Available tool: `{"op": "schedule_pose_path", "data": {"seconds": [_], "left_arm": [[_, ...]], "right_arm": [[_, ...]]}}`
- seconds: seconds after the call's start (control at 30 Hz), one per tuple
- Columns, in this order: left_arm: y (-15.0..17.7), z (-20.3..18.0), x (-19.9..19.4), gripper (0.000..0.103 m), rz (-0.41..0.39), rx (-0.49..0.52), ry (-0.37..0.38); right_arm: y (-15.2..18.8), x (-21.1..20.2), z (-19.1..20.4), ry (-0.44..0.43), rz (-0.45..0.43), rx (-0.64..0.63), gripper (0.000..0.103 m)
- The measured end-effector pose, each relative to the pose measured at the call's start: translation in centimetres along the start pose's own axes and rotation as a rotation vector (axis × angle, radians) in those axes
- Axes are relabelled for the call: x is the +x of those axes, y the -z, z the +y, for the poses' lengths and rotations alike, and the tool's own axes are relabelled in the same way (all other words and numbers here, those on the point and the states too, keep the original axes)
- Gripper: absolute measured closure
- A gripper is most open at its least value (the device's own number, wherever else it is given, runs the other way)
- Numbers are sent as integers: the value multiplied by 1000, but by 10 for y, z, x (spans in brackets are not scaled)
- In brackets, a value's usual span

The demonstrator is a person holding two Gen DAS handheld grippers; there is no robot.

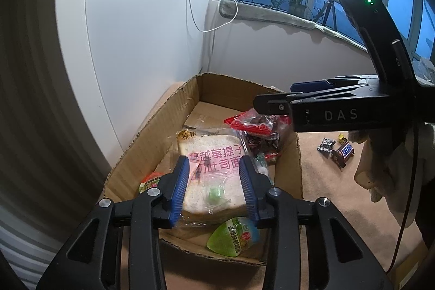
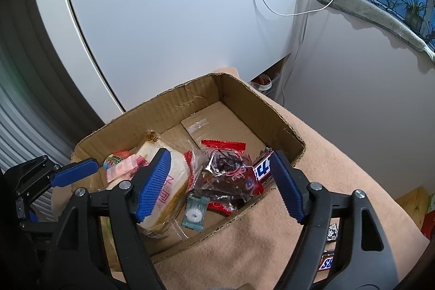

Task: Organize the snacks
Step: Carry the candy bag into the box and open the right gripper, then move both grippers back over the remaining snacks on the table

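An open cardboard box stands on a beige blanket. A wrapped bread slice lies inside it. My left gripper hovers over the bread with its blue pads apart and clear of it, so it is open. Beside the bread lies a clear bag of dark dried fruit with a Snickers bar leaning next to it. My right gripper hangs open above the bag and the bar, touching neither.
The box also holds a green jelly cup, a teal mint candy and a pink wrapper. On the blanket right of the box lie another Snickers bar and a small black candy. A white cabinet stands behind.
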State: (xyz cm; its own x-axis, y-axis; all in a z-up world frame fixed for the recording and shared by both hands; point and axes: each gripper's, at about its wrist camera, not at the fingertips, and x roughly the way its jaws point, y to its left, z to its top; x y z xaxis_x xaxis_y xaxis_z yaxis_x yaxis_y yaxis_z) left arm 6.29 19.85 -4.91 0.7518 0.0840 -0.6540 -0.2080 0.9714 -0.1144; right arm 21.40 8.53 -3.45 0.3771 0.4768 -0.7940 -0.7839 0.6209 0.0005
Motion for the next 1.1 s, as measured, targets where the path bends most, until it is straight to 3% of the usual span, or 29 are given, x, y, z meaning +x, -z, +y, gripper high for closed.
{"op": "schedule_pose_path", "data": {"seconds": [0.43,0.77,1.1], "left_arm": [[-3,-19,-19,66,-34,13,20],[-6,-57,-25,66,-57,43,82],[0,-114,-8,66,-27,108,173]], "right_arm": [[21,-56,-23,41,-66,28,25],[78,-121,-78,122,-96,109,25],[148,-146,-118,171,-38,144,25]]}}
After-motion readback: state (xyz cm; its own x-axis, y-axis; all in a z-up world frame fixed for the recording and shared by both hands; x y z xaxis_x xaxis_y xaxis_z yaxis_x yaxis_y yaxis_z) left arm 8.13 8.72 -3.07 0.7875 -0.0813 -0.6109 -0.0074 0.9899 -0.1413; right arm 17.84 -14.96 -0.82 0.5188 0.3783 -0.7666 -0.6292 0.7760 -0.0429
